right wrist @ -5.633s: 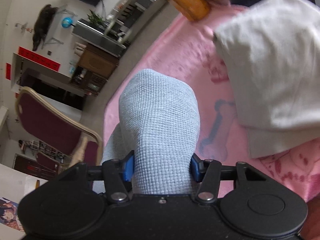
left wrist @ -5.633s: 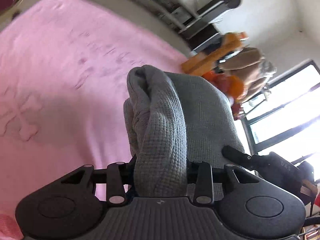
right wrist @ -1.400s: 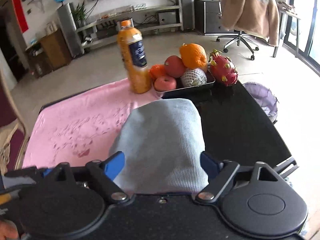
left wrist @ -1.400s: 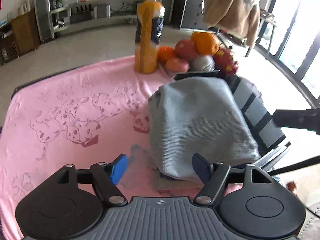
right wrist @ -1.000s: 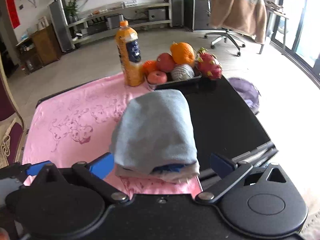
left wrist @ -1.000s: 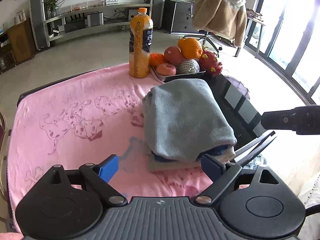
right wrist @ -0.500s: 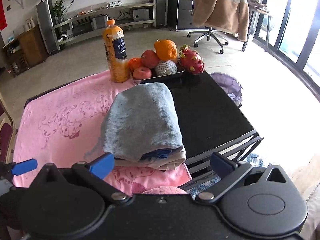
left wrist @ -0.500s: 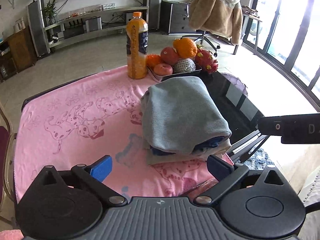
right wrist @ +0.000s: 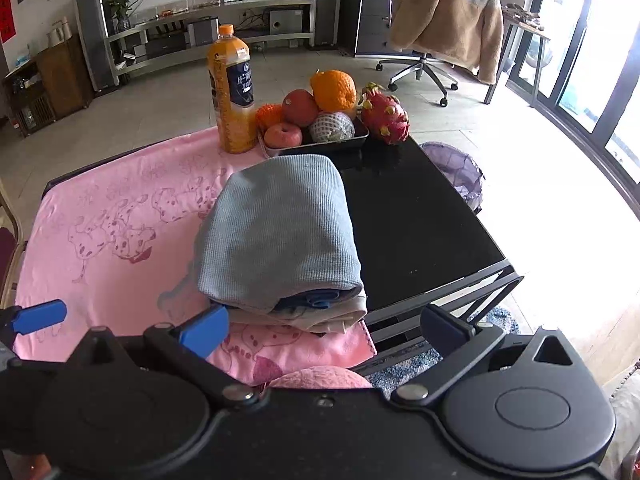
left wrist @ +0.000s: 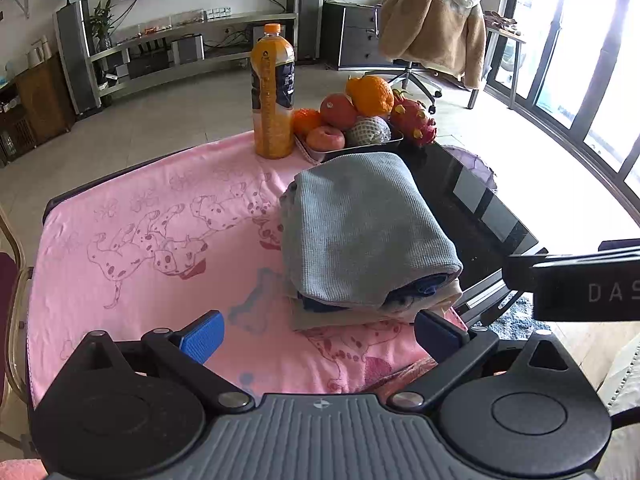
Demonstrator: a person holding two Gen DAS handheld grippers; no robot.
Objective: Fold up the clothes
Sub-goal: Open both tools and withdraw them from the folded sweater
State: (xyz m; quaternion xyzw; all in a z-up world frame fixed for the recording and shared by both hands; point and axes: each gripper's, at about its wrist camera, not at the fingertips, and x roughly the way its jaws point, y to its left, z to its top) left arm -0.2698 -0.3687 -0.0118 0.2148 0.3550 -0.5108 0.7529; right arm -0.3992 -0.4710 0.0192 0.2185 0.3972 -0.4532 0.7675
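A folded grey-blue knit garment (left wrist: 364,224) (right wrist: 280,232) lies on top of a small stack of folded clothes, with a blue piece and a beige piece (left wrist: 400,312) showing under it. The stack sits on the pink dog-print cloth (left wrist: 140,248) (right wrist: 112,248) near the table's right side. My left gripper (left wrist: 318,338) is open, held back from the stack's near edge with nothing between its fingers. My right gripper (right wrist: 326,332) is open too, empty, just short of the stack. One blue fingertip (right wrist: 38,316) of the left gripper shows at the left edge of the right wrist view.
An orange juice bottle (left wrist: 273,92) and a tray of fruit (left wrist: 356,116) stand at the table's far edge. The black glass tabletop (right wrist: 412,216) is bare to the right of the cloth. A chair with a tan coat (left wrist: 432,28) stands beyond; a chair frame (left wrist: 12,264) at the left.
Both grippers let go of the grey-blue garment, opened wide and pulled back and up from the stack. The garment now rests on the pile.
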